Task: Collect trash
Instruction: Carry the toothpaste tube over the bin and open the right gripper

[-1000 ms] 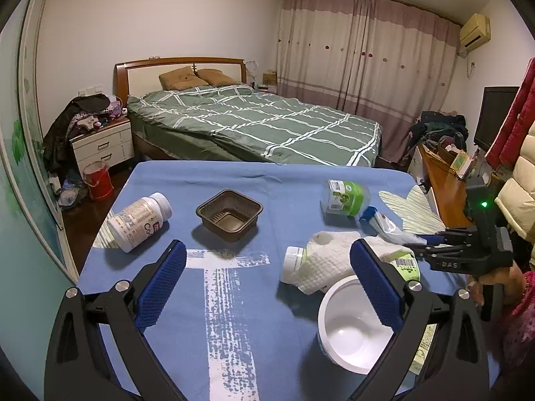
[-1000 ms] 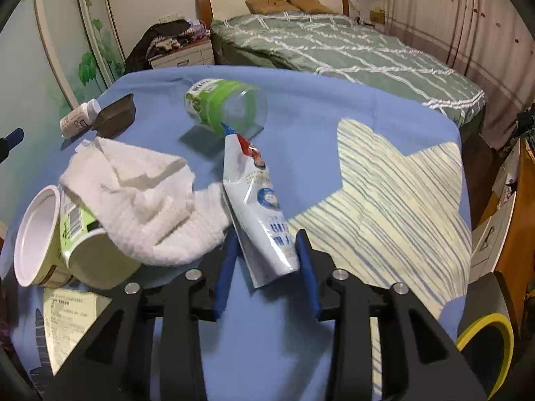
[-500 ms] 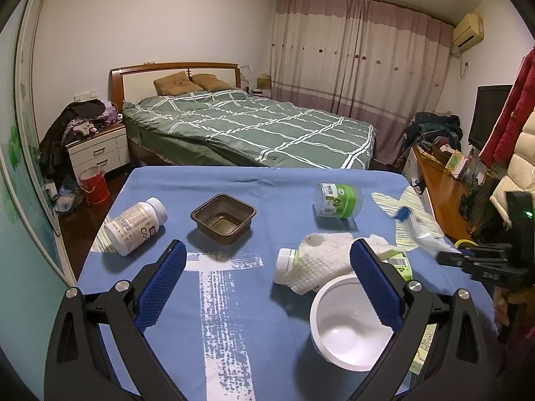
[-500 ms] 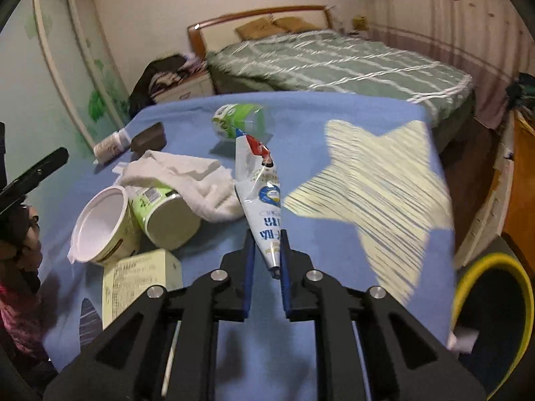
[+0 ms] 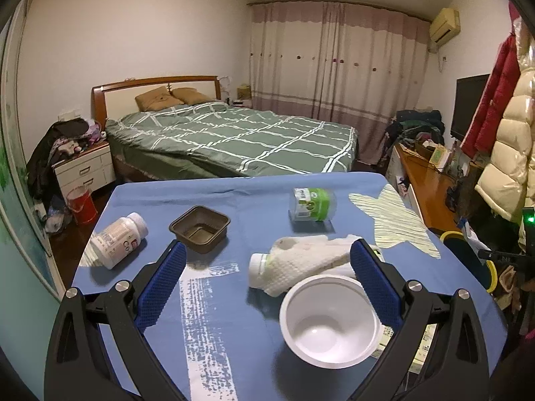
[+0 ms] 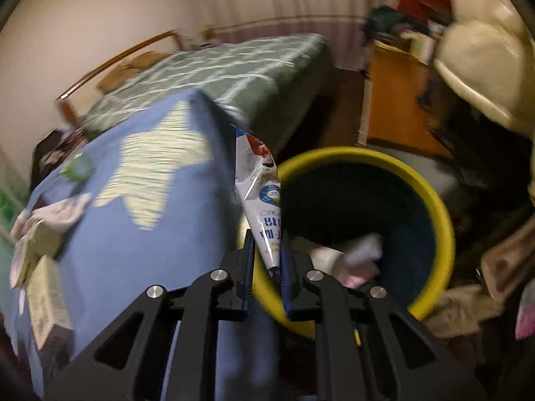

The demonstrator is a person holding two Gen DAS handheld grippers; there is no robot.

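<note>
My right gripper (image 6: 265, 250) is shut on the lower end of a white printed pouch (image 6: 259, 197). It holds the pouch upright over the near rim of a yellow-rimmed bin (image 6: 431, 197) beside the table. Crumpled white trash (image 6: 354, 257) lies inside the bin. My left gripper (image 5: 267, 284) stands open above the blue table (image 5: 214, 334), with nothing between its pads. Ahead of it lie a white cup (image 5: 329, 320), a white cloth (image 5: 307, 264) over a small bottle (image 5: 255, 264), a green-labelled jar (image 5: 312, 204), a brown tray (image 5: 200, 229) and a white pill bottle (image 5: 118, 239).
The bin (image 5: 468, 257) stands off the table's right edge, by a wooden desk (image 5: 424, 180). A printed paper carton (image 6: 46, 300) lies at the table's near edge. A green bed (image 5: 234, 140) lies beyond the table, and coats (image 5: 508, 153) hang at the right.
My right gripper shut on the pouch, lifted it off the table and carried it right, rolling, to the bin's rim. The left gripper barely moved and stayed open.
</note>
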